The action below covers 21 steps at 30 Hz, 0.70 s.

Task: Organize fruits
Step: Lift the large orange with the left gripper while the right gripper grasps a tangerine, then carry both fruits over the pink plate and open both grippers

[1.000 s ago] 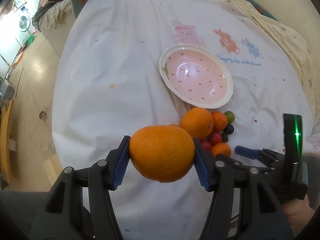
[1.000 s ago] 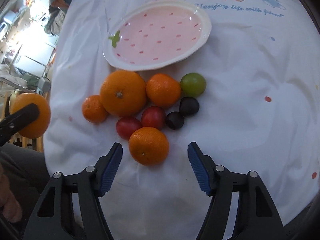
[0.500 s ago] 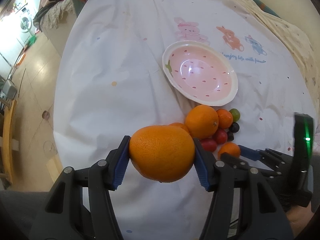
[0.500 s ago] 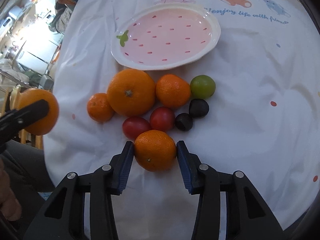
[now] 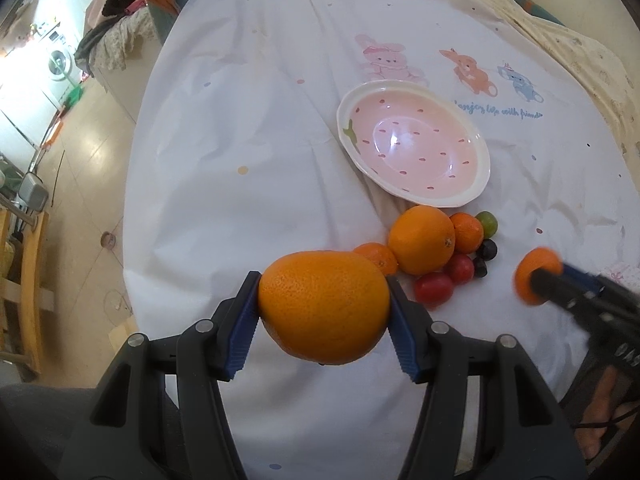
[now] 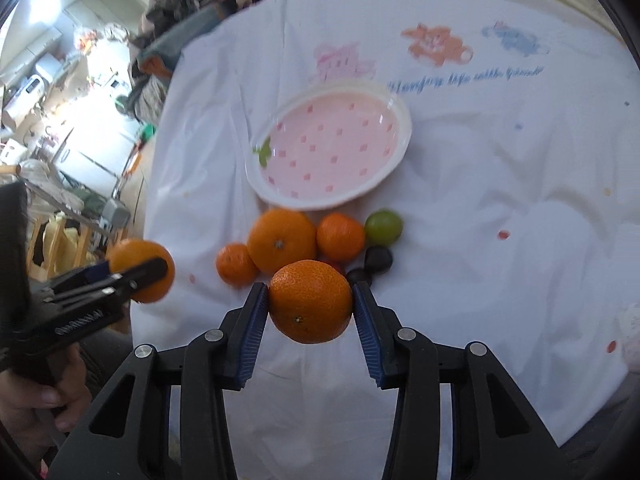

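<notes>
My left gripper (image 5: 323,300) is shut on a large orange (image 5: 324,320) and holds it above the near part of the white cloth. My right gripper (image 6: 310,300) is shut on a mandarin (image 6: 308,312), raised off the cloth just in front of the fruit pile. On the cloth lie another large orange (image 6: 280,244), two mandarins (image 6: 340,236), red tomatoes (image 5: 434,288), a green fruit (image 6: 383,226) and dark fruits (image 6: 378,259). Behind the pile sits an empty pink strawberry plate (image 5: 484,176). In the left wrist view the held mandarin (image 5: 534,270) shows at the right.
A white tablecloth (image 5: 248,120) with cartoon animals covers the round table; its left edge drops to a tiled floor (image 5: 80,152). Clothes (image 5: 120,32) are heaped at the far left, and a wooden chair (image 5: 28,300) stands by the left edge. A hand (image 6: 36,400) grips the left tool.
My right gripper closed on the nearest mandarin of the pile and lifted it off the cloth. My left gripper kept still with the large orange in it.
</notes>
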{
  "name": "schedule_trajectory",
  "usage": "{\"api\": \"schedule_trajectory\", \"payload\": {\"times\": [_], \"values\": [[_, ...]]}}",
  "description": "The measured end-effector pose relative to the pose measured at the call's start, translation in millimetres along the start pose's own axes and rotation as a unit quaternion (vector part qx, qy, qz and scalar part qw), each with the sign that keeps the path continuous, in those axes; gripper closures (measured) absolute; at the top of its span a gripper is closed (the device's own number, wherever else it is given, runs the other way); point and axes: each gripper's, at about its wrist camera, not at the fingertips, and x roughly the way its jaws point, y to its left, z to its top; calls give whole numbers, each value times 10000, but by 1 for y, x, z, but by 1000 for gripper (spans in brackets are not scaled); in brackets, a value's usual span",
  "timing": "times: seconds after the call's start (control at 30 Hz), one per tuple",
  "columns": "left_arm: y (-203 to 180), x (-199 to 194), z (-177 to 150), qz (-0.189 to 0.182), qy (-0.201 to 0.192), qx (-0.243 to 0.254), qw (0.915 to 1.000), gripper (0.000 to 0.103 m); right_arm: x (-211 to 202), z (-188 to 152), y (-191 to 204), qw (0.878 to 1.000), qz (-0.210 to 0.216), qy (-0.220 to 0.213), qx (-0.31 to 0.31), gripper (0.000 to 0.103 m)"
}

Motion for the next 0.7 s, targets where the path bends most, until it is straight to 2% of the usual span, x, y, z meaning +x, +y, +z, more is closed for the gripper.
{"api": "schedule_trajectory", "payload": {"times": [0.17, 0.3, 0.43, 0.7], "values": [[4, -21, 7, -132, -101, -185, 9997, 48, -32, 12, -8, 9985, -97, -542, 72, 58], [2, -34, 18, -125, -211, -72, 9997, 48, -54, 31, -13, 9962, -66, -855, 136, 58], [1, -33, 35, -171, -201, -76, 9996, 48, -60, 52, -18, 9952, 78, -952, 236, 58], [-8, -22, 79, -171, -291, 51, 9994, 48, -47, 102, -26, 9956, 80, -927, 139, 58]]}}
